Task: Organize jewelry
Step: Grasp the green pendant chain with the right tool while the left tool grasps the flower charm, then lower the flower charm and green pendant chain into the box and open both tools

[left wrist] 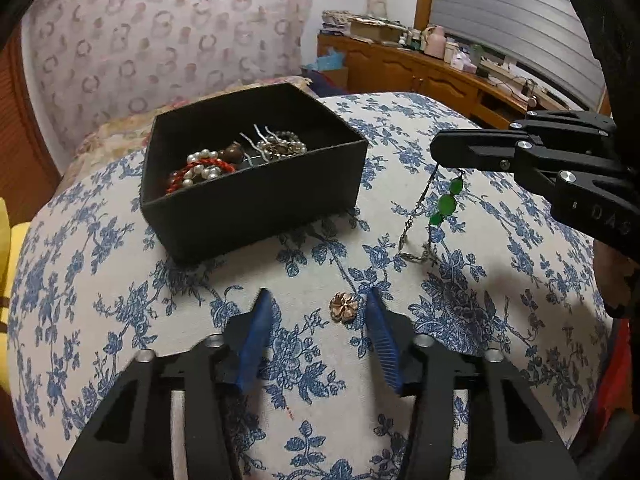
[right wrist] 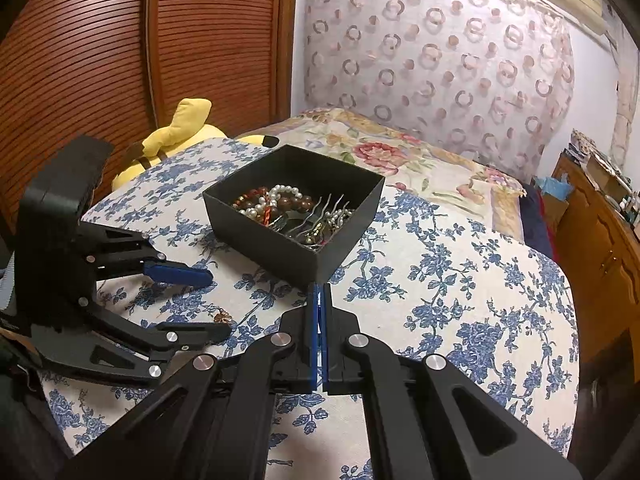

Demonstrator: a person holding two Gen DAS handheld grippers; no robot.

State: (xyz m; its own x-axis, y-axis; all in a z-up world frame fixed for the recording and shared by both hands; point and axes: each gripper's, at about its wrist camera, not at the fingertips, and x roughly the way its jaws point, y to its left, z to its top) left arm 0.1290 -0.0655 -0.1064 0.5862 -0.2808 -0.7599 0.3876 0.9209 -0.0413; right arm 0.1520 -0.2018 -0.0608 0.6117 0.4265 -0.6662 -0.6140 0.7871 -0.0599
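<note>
bedroom: ring-patterned curtain (right wrist: 440, 60) on back wall, slatted wooden door (right wrist: 100, 48) left, wooden sideboard (left wrist: 420, 68) under shuttered window (left wrist: 516, 20).

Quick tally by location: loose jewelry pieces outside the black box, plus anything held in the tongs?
On the floral cloth: 1, a copper flower piece between the open left tongs.
Held by the right tongs: 1, a green-bead chain, its lower end touching the cloth.
Total outside the black box: 2.
Pieces inside the box are tangled; count unclear.
</note>
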